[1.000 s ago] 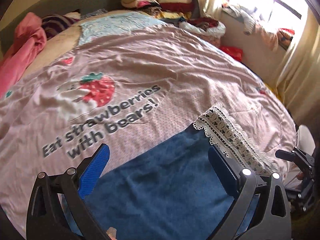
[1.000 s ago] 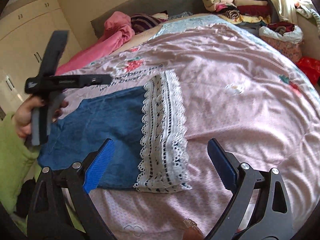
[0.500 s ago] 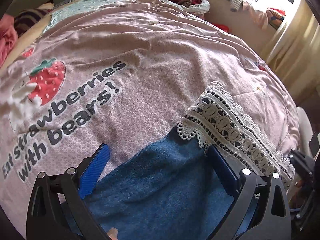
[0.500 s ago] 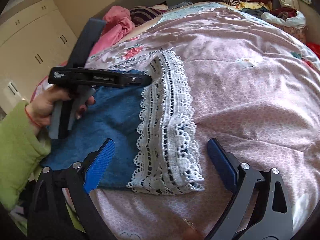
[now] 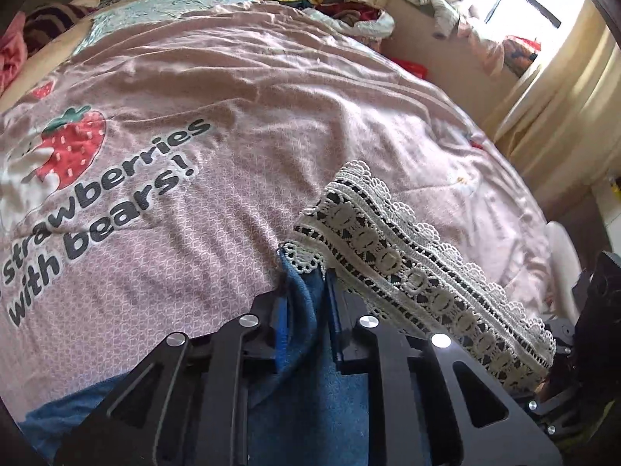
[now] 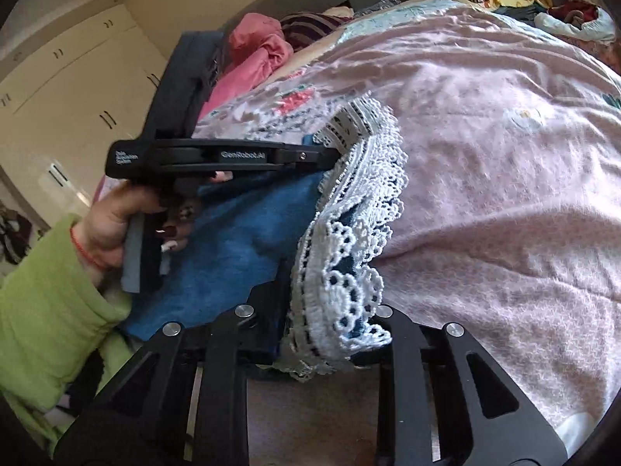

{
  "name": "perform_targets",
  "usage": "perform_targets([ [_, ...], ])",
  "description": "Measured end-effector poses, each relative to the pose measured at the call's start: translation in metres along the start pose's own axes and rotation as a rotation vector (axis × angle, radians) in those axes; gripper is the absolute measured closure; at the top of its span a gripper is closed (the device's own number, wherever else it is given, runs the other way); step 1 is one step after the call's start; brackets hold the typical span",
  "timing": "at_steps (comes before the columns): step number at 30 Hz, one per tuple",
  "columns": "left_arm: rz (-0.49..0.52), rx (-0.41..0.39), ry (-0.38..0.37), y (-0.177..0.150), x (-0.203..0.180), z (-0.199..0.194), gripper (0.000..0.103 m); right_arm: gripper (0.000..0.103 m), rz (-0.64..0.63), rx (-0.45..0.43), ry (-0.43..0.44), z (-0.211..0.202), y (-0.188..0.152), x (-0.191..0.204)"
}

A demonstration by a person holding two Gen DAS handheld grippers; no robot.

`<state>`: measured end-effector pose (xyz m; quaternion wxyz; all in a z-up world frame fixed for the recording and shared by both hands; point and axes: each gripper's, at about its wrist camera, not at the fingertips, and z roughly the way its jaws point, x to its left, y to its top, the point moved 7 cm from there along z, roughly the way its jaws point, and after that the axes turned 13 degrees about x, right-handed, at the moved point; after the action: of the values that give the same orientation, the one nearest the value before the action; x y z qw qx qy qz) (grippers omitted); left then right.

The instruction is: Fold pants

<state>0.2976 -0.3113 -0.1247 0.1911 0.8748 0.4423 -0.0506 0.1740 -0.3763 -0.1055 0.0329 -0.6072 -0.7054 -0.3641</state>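
— We've got blue pants (image 5: 310,407) with a white lace hem (image 5: 407,268) lying on the bed (image 5: 271,116).

— We see the cloth bunched and lifted at both hem corners, lace (image 6: 349,233) draping between.

Fuzzy blue cloth pants (image 5: 306,400) with openwork white lace hem (image 5: 407,264); pink bedspread (image 5: 271,124) looks smooth, perhaps cotton.

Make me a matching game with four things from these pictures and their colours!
Things:
1. pants
2. lace trim
3. sleeve
4. strawberry print

Colours:
A. red
B. green
C. blue
D. white

Pairs: 1-C, 2-D, 3-B, 4-A
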Motion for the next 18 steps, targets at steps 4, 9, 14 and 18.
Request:
perform_targets([
  [4, -0.018, -0.046, -0.047, -0.003, 0.002, -0.018, 0.091, 0.087, -0.059, 0.004, -0.001, -0.006, 0.009, 0.024],
  [9, -0.039, -0.160, -0.119, -0.014, 0.009, -0.058, 0.091, 0.088, -0.176, -0.014, -0.014, -0.018, 0.022, 0.066],
  [14, -0.104, -0.255, -0.151, -0.038, 0.035, -0.096, 0.091, 0.088, -0.280, -0.004, -0.013, -0.012, 0.026, 0.112],
  [18, -0.187, -0.302, -0.152, -0.068, 0.064, -0.109, 0.089, 0.088, -0.380, 0.045, -0.025, 0.012, 0.022, 0.151],
])
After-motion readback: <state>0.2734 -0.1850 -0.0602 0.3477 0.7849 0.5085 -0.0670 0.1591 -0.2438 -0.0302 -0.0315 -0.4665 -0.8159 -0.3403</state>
